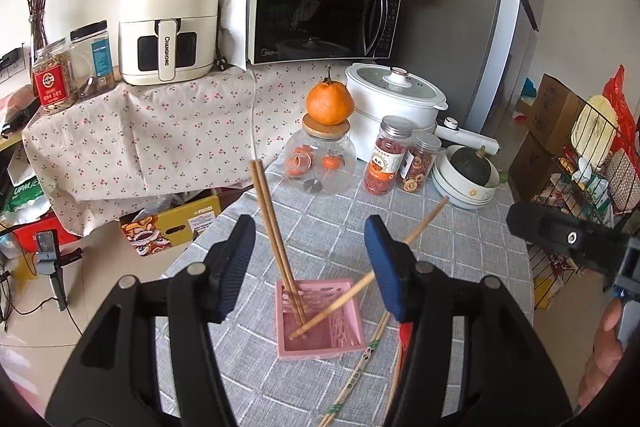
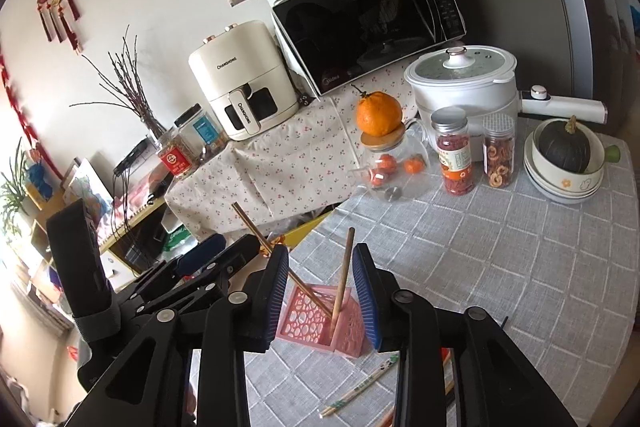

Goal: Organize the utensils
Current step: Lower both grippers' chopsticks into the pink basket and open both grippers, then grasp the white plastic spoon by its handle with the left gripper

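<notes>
A pink perforated utensil holder (image 1: 320, 319) (image 2: 320, 319) stands on the grey checked tablecloth. A pair of brown chopsticks (image 1: 272, 227) stands in it, leaning back left. A single lighter chopstick (image 1: 372, 275) (image 2: 342, 287) leans in it to the right. My left gripper (image 1: 312, 263) is open above the holder, touching nothing. My right gripper (image 2: 322, 283) is open with the single chopstick between its fingers, no pad touching it. More pale chopsticks (image 1: 360, 371) (image 2: 360, 387) lie on the cloth by the holder.
At the table's back stand a glass jar (image 1: 320, 163) with an orange on its lid, two snack jars (image 1: 386, 163), stacked bowls holding a dark squash (image 1: 468, 179) and a white electric pot (image 1: 394, 103). A covered side table carries an air fryer (image 1: 168, 23) and microwave (image 1: 320, 11).
</notes>
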Demonstrator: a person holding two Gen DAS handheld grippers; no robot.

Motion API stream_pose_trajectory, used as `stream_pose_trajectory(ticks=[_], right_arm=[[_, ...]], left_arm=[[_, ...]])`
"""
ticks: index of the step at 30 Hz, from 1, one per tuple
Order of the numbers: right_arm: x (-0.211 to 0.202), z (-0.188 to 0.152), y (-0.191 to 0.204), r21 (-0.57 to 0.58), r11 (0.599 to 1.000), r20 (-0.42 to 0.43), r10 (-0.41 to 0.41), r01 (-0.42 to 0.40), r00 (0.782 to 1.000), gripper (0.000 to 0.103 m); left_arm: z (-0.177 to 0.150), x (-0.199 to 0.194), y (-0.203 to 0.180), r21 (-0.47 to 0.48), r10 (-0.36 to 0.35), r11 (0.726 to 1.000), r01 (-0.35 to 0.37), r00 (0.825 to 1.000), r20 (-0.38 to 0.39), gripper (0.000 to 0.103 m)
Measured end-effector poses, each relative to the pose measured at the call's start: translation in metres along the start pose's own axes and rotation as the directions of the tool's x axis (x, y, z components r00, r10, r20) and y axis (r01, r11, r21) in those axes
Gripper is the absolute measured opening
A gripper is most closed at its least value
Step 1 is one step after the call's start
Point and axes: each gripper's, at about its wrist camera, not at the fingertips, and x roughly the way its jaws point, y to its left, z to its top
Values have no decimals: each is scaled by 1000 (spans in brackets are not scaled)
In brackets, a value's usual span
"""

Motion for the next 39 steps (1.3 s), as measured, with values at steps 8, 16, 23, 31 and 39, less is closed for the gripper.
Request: stream_pose_trajectory(ticks=[8, 16, 23, 31, 39], right_arm=[[-30, -10, -19, -13, 996, -31, -91, 91, 995, 59], [-37, -34, -46, -24, 981, -136, -196, 195, 971, 66], [-30, -62, -67, -43, 955, -276, -293, 293, 915, 70], [-22, -85, -106, 48, 929, -422, -314, 367, 851, 70], [-14, -101, -133, 32, 901, -497, -360, 432, 789, 70]], left_arm=[[-20, -12, 0, 28, -25, 999, 29, 992, -120, 79], [-51, 4, -3, 29, -45, 998, 56, 951, -307, 81], [-79, 23, -10, 20, -37, 998, 51, 894, -448, 81], [-102, 45, -51, 44, -73, 992, 116, 829, -555, 81], [-115, 81, -93, 77, -101, 979, 188, 780, -617, 58]])
